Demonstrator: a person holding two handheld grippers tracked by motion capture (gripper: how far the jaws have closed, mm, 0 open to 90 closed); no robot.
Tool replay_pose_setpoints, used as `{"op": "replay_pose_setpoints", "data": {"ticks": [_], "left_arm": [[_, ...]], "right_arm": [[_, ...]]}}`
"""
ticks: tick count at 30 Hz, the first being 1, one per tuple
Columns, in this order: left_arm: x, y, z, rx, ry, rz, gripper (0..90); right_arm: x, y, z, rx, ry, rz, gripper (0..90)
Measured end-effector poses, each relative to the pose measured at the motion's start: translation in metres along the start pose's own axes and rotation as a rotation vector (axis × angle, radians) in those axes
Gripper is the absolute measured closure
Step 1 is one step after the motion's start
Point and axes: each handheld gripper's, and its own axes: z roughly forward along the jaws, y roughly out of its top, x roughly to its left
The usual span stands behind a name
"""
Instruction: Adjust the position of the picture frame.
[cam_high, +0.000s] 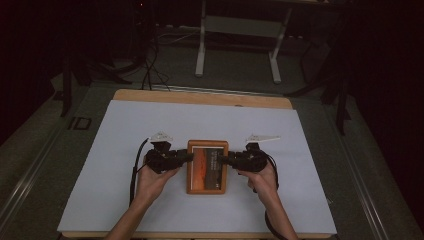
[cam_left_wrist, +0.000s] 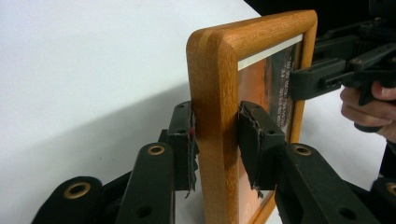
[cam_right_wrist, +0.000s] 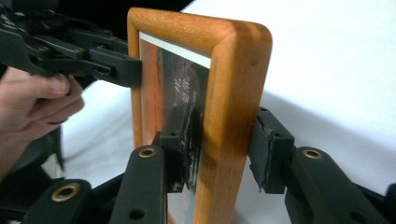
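Darkness is surrounding the scene, with a white sheet (cam_high: 125, 165) lying over the wooden table (cam_high: 200, 97).

At the left gripper (cam_high: 186, 156), the jaws are standing partly apart and straddling the left rail of the wooden picture frame (cam_high: 207, 166). In the left gripper view, the pad behind the frame is lying against the wood, while the pad on the glass side is sitting just beside the rail with a thin sliver of gap, so a firm press is not showing there. At the right gripper (cam_high: 223, 160), the jaws are likewise standing about half apart around the right rail. In the right gripper view, the pad on the glass side is sitting close against the front, and the outer pad is standing clearly off the wood.

The frame is lying near the middle of the sheet between the two grippers, its orange picture facing up in the high view.

The left hand (cam_high: 152, 175) is wrapping the left gripper's body from below, with the forearm coming in from the bottom edge and angling inward. The right hand (cam_high: 262, 177) is mirroring it on the other side. Both grippers are pointing level toward each other across the frame, each trailing a black cable (cam_high: 135, 170).

Beyond the table, a grey floor and the white legs of a stand (cam_high: 200, 50) are showing in the dim background.
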Motion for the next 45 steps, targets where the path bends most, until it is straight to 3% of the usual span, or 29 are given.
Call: {"op": "replay_pose_setpoints", "data": {"ticks": [8,14,18,21,28,29,32,39,43,45], "left_arm": [[0.011,0.005,0.020,0.027,0.007,-0.014,62.8],[0.019,0.004,0.031,0.032,0.004,-0.043,59.5],[0.022,0.004,0.038,0.053,0.015,-0.013,56.2],[0.026,0.004,0.042,0.064,0.009,-0.018,54.4],[0.031,-0.001,0.048,0.088,0.028,-0.073,51.0],[0.035,-0.003,0.050,0.096,0.023,-0.102,50.8],[0.043,-0.006,0.054,0.104,0.000,-0.124,50.1],[0.055,-0.010,0.061,0.093,-0.068,-0.118,48.9],[0.054,-0.010,0.060,0.099,-0.065,-0.102,48.0],[0.050,-0.010,0.060,0.105,-0.034,-0.083,45.9]], "right_arm": [[-0.012,0.001,0.007,0.020,-0.034,0.111,58.9],[-0.020,-0.001,0.015,0.024,-0.056,0.163,56.4],[-0.023,-0.002,0.020,0.027,-0.076,0.191,54.6],[-0.025,-0.004,0.023,0.029,-0.089,0.221,53.4],[-0.027,-0.010,0.033,0.033,-0.108,0.250,49.8],[-0.028,-0.011,0.035,0.042,-0.113,0.253,49.6],[-0.028,-0.015,0.039,0.067,-0.132,0.256,48.9],[-0.029,-0.019,0.039,0.090,-0.162,0.262,48.8],[-0.029,-0.019,0.038,0.093,-0.168,0.257,48.8],[-0.027,-0.018,0.037,0.092,-0.179,0.245,46.4]]}}
